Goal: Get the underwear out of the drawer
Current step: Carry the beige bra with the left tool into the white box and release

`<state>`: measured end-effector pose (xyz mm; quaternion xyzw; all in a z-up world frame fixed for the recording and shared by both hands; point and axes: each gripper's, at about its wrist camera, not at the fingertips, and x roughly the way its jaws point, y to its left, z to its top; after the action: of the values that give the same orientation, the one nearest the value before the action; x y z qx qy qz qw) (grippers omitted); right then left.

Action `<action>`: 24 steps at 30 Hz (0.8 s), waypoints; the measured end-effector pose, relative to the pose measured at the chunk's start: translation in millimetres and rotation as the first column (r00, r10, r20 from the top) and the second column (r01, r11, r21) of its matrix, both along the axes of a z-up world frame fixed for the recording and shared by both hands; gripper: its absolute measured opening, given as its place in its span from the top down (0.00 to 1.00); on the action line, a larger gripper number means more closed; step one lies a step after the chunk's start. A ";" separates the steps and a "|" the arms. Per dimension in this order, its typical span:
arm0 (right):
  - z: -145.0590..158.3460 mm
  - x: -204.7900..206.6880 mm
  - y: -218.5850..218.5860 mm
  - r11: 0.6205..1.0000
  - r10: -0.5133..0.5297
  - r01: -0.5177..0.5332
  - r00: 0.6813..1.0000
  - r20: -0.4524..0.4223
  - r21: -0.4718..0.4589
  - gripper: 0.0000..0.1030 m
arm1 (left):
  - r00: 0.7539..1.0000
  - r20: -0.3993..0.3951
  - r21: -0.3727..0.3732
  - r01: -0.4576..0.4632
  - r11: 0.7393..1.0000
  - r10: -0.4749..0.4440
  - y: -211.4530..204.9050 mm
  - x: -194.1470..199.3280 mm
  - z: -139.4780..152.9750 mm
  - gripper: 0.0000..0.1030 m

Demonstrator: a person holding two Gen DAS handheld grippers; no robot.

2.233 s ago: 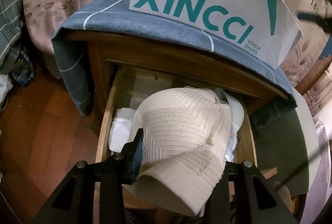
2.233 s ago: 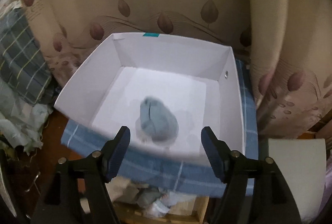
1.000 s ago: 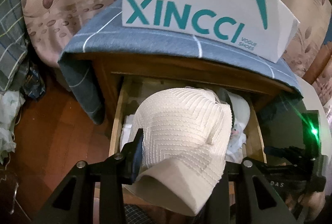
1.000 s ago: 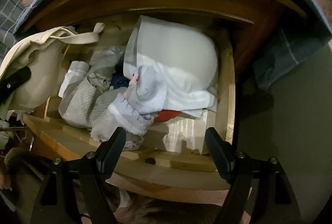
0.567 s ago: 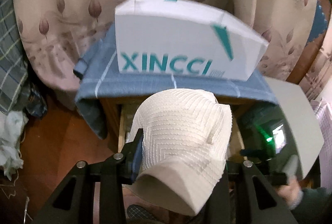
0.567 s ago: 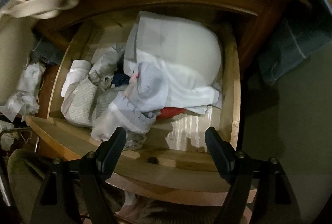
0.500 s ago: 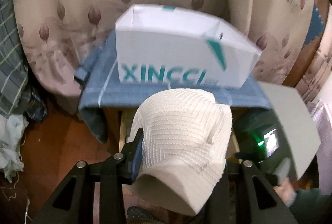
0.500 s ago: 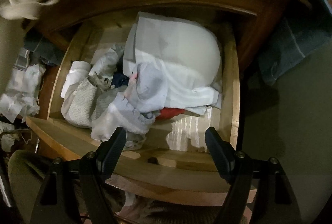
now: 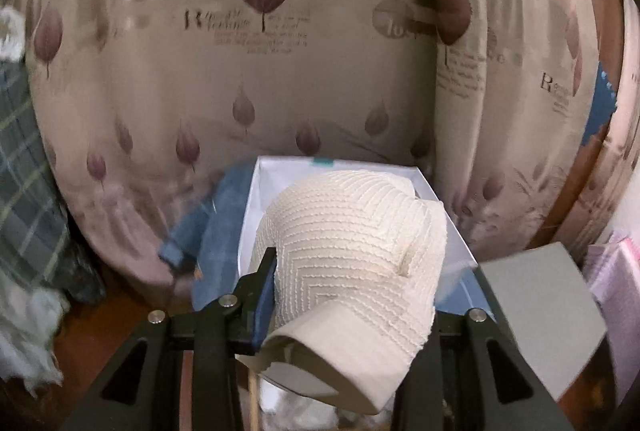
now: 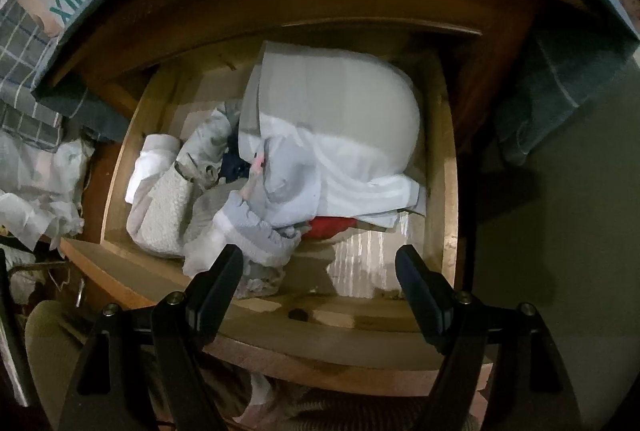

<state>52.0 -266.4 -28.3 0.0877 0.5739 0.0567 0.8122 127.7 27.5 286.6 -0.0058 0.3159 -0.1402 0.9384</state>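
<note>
Now we have the cream ribbed underwear clenched in the left gripper, held up above the open white shoe box that sits on the blue checked cloth. One blue-padded finger shows pressed against the fabric; the other is buried behind the folds. A plain waistband edge hangs toward the camera.

The piece looks light and soft, a stretchy knit that bunches and drapes. We judge it will not slip readily from the pads, but loose ends could trail and snag on the box wall when lowered. A grip on a thick bunch or on the waistband seems soundest.

The right gripper hangs over the wooden drawer, fingers spread wide with nothing between them. Below lies a jumble of pale grey, white and fleecy pieces, with a red scrap partly under the pile. A white sheet over a rounded pale form fills the back right. These too look limp and tangled; we judge that lifting one may drag its neighbours.

Hard to make out:
- the inside of the box, mostly blocked by the held garment
- which drawer items are underwear and where one ends
- what lies beneath the white sheet
- the drawer's rear, shadowed under the cabinet top
- the left view's lower edge, blurred
</note>
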 end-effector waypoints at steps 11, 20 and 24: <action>0.8 0.2 -3.6 0.998 0.004 -0.005 1.000 0.014 0.065 0.26 | 0.993 -0.115 0.152 -0.014 0.988 0.032 -43.6 114.8 -45.7 0.63; 0.1 -0.3 -3.9 0.994 0.006 -0.008 1.000 0.017 0.107 0.26 | 0.972 -0.232 0.211 0.016 0.977 0.034 -72.8 155.7 -98.5 0.61; 0.3 -0.3 -3.6 0.993 0.007 -0.009 1.000 0.021 0.115 0.26 | 0.961 -0.268 0.225 -0.001 0.974 0.063 -70.5 158.2 -113.0 0.50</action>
<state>51.7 -270.0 -28.0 0.1313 0.5615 0.0938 0.8116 285.9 -43.0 173.6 0.0750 0.4559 -0.0865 0.8826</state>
